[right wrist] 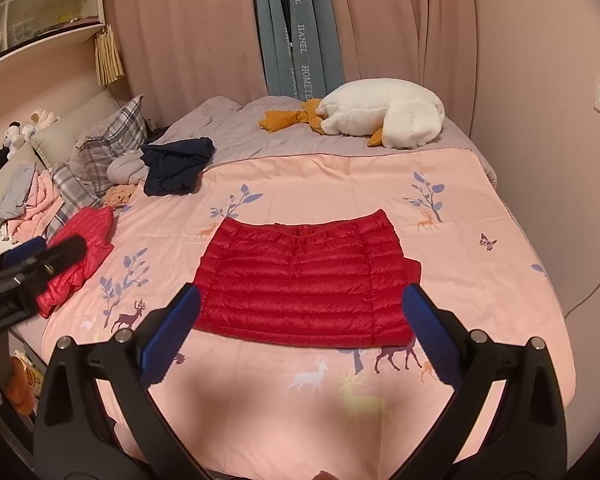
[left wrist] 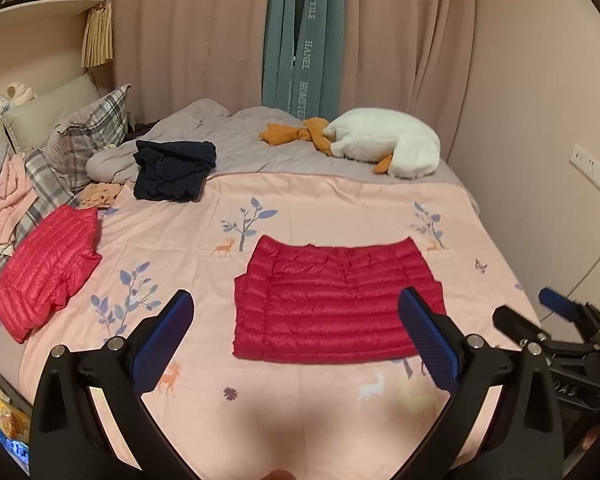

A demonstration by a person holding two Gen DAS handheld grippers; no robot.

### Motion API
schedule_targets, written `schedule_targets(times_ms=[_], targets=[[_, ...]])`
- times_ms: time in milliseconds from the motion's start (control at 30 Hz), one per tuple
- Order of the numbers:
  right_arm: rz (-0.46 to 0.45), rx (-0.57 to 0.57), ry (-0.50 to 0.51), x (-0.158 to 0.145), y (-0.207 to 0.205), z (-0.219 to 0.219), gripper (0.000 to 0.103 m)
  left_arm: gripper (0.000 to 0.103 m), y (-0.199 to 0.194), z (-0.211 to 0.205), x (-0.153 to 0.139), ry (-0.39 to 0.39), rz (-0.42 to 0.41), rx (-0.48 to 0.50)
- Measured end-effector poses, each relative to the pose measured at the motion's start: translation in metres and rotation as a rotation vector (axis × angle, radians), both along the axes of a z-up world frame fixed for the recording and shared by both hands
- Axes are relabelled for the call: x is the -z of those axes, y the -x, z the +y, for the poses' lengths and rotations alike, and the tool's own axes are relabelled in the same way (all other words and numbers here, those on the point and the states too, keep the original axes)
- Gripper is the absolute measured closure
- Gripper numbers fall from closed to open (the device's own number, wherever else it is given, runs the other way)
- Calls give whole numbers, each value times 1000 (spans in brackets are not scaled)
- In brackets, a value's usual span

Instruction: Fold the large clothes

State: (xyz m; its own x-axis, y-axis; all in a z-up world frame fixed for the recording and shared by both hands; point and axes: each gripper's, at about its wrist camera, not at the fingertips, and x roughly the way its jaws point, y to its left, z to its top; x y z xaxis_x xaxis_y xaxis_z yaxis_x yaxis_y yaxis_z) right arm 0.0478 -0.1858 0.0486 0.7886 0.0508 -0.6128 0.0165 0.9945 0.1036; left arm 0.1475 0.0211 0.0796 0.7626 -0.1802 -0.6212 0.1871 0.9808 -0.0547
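Blue-padded fingers of the left gripper (left wrist: 296,334) fill the bottom of its own view, spread wide with nothing between them; the right gripper (right wrist: 302,330) stands just as wide in its view, also empty. Both hang above the near edge of the pink bedspread (right wrist: 480,184), clear of the cloth. Each gripper shows only partly in the other's view, cut off at the frame's side.

Taking the red down jacket (left wrist: 332,300) as landmark: it lies flat in the middle of the bedspread, folded into a squat rectangle, its quilted channels running crosswise and its far edge dipping slightly at the centre. A bit of a lower layer pokes out at its right side in the right wrist view. Its sleeves are tucked out of sight.

Left of it lies a second, pinker quilted garment (left wrist: 48,272), loosely bunched; the left gripper's arm partly hides it in the right wrist view. Beyond and left sits a crumpled navy garment (left wrist: 174,176). Far behind, to the right, rests a white plush goose (left wrist: 384,148). Clutter at the left frame edge is too distorted to name.
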Motion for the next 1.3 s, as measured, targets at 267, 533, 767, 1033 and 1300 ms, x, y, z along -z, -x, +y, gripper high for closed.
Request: schedule_targets(times_ms=[267, 533, 767, 1033, 1300], targets=[[-18, -3, 5, -6, 8, 2, 2, 1, 5, -4, 3, -61, -5, -1], [8, -1, -6, 2, 1, -3, 2, 1, -1, -1, 16, -61, 29, -9], [24, -14, -7, 8, -1, -2, 2, 1, -4, -2, 23, -61, 51, -6], [30, -16, -12, 10, -2, -3, 2, 1, -5, -3, 25, -62, 53, -4], [29, -23, -9, 13, -2, -1, 2, 1, -5, -5, 25, -64, 51, 0]])
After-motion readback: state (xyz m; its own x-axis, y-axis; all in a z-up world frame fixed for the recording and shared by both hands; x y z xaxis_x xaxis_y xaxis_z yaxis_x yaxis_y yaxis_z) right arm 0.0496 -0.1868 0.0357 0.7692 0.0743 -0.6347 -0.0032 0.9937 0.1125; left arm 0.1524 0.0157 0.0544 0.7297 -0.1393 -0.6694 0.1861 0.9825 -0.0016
